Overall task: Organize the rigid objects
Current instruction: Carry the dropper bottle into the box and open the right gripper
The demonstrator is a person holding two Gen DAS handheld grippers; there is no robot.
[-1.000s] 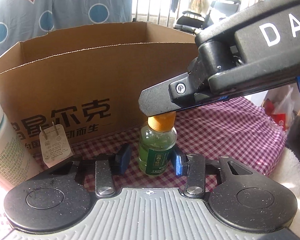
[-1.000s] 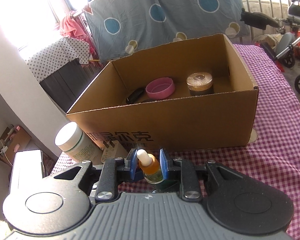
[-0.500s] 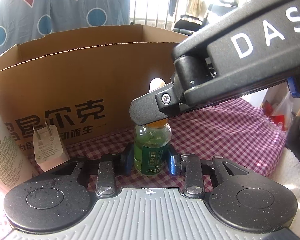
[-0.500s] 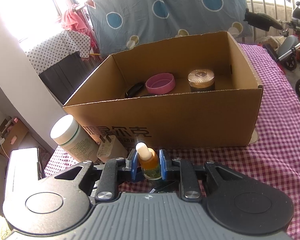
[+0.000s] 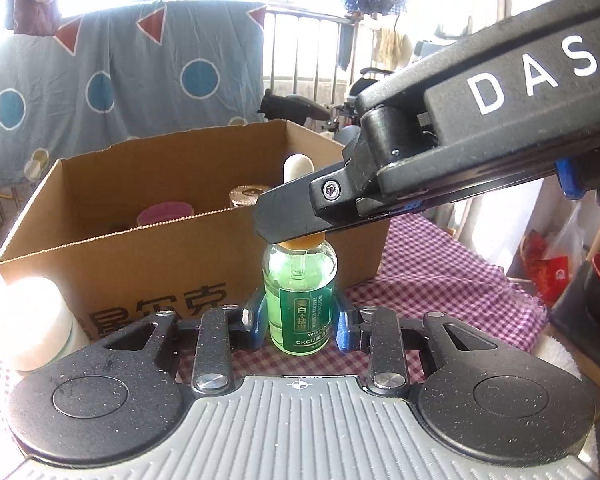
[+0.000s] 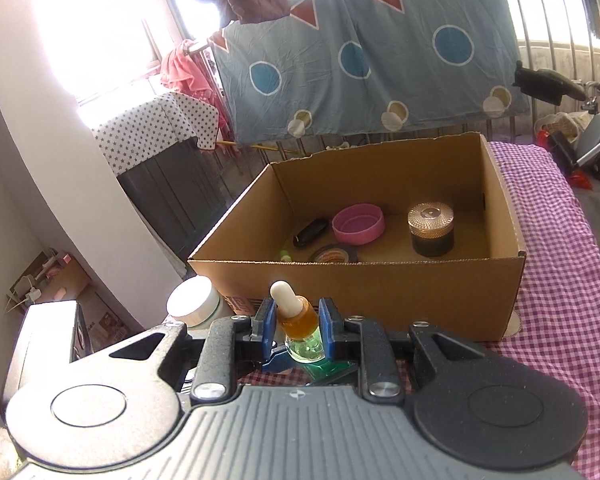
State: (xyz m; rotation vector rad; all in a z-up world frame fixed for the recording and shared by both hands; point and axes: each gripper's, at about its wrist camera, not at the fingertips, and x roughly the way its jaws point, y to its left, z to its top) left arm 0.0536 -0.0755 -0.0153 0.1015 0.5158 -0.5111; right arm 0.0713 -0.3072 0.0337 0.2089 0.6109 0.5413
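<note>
Left gripper (image 5: 300, 322) had just clamped the green dropper bottle (image 5: 300, 300) low on its body; right gripper (image 6: 296, 330) was already pinching its orange collar. Both had lifted it off the checked cloth (image 5: 440, 276), so the cardboard box (image 6: 380, 300) interior came into view just behind it. Bottle secured two-handed, drop into box probably next.

The right tool's black finger (image 5: 296, 216) covers the orange collar of the dropper bottle (image 5: 300, 280), leaving only its white bulb tip showing above. The cardboard box (image 5: 160, 264) front wall hides most of a pink lid (image 5: 164, 214) and a gold-topped jar (image 5: 249, 196). A white tub (image 5: 28, 320) (washed out by glare) runs past the left edge.
</note>
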